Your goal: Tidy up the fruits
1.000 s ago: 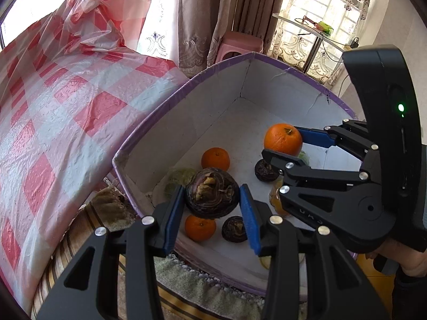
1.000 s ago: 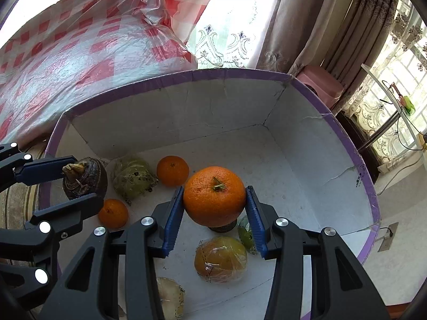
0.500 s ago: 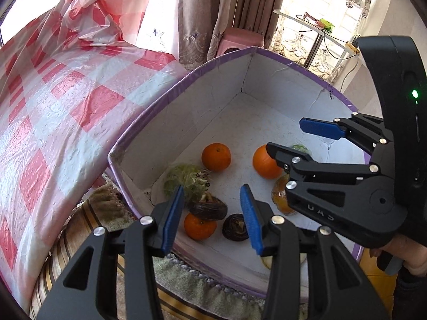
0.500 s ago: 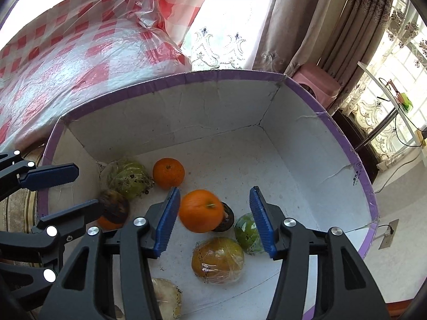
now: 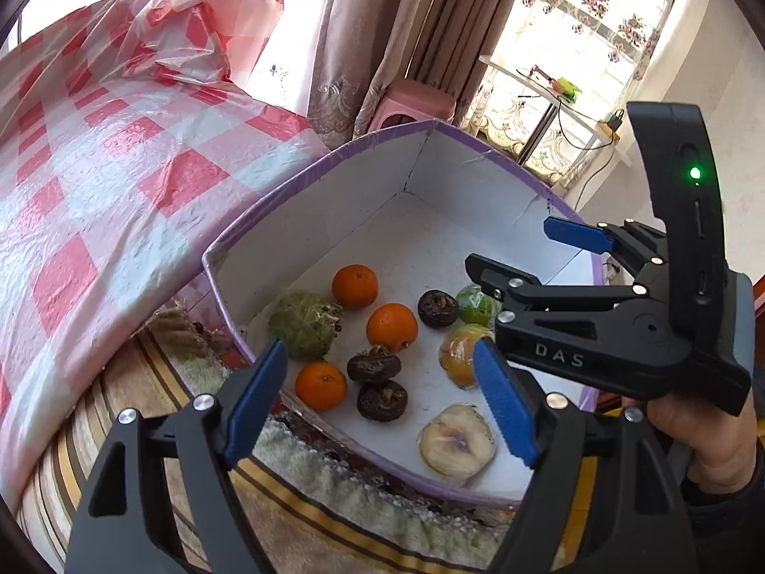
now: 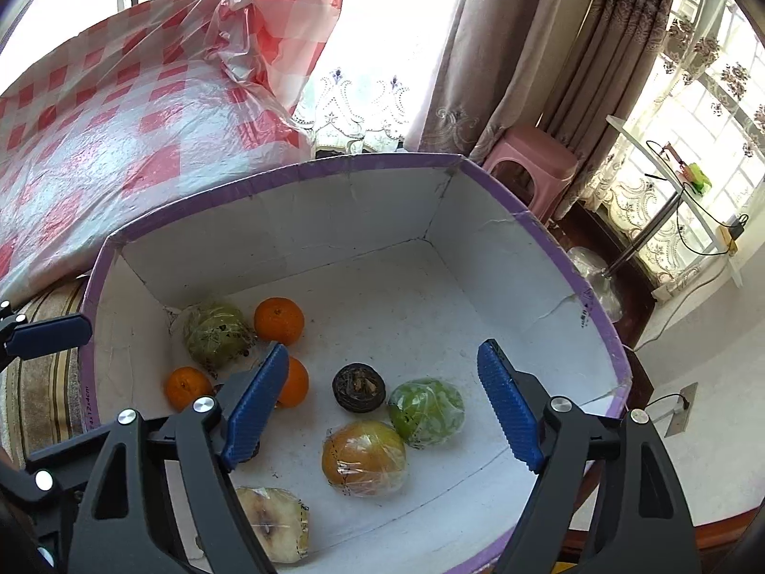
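A white box with a purple rim (image 5: 334, 158) (image 6: 550, 244) holds the fruit. Inside lie three oranges, one in the middle (image 5: 392, 326) (image 6: 294, 381), three dark brown round fruits, one near it (image 5: 374, 366), a green wrapped fruit (image 5: 304, 323) (image 6: 213, 332), another green one (image 6: 425, 411), a wrapped orange-yellow fruit (image 6: 363, 457) and a pale cut fruit (image 5: 456, 440) (image 6: 272, 521). My left gripper (image 5: 382, 404) is open and empty above the box's near edge. My right gripper (image 6: 382, 406) is open and empty above the box; it shows at the right in the left wrist view (image 5: 526, 253).
A red and white checked plastic sheet (image 5: 95, 153) (image 6: 143, 110) covers the surface left of the box. A striped cloth (image 5: 334, 516) lies under the box's near edge. A pink stool (image 6: 530, 162), curtains and a glass side table (image 5: 550, 91) stand behind.
Both grippers opened and let go: the dark brown fruit and the big orange dropped into the box and now lie among the others. Both grippers have pulled back and up.
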`<state>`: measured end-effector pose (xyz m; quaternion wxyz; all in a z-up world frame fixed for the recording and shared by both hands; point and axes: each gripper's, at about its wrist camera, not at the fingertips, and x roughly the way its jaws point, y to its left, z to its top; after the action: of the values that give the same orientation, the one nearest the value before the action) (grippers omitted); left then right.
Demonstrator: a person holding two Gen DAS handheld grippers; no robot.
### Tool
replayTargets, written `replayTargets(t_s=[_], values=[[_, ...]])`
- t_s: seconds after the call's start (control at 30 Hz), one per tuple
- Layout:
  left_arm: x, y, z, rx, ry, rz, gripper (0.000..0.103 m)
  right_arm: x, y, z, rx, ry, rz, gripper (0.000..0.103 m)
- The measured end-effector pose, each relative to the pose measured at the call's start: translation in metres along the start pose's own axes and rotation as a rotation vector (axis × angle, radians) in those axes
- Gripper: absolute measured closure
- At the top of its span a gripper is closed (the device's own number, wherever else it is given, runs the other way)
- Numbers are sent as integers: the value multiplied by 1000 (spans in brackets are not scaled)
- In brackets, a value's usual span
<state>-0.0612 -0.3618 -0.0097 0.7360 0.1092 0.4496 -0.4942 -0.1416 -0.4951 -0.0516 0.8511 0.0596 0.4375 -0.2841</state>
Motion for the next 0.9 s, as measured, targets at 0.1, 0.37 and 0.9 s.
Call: replayTargets(t_s=[0.1,0.37,0.9], values=[[-16,2,-18,-64,-23,-24,23,-13,-1,-5,9,-10,-25,24],[-37,6,-36,-97,-51,-33,17,-33,10,-24,12,-17,-64,24],[-21,-3,-9,-56,-87,106,2,-36,-6,-26,78,-55,-115,25]])
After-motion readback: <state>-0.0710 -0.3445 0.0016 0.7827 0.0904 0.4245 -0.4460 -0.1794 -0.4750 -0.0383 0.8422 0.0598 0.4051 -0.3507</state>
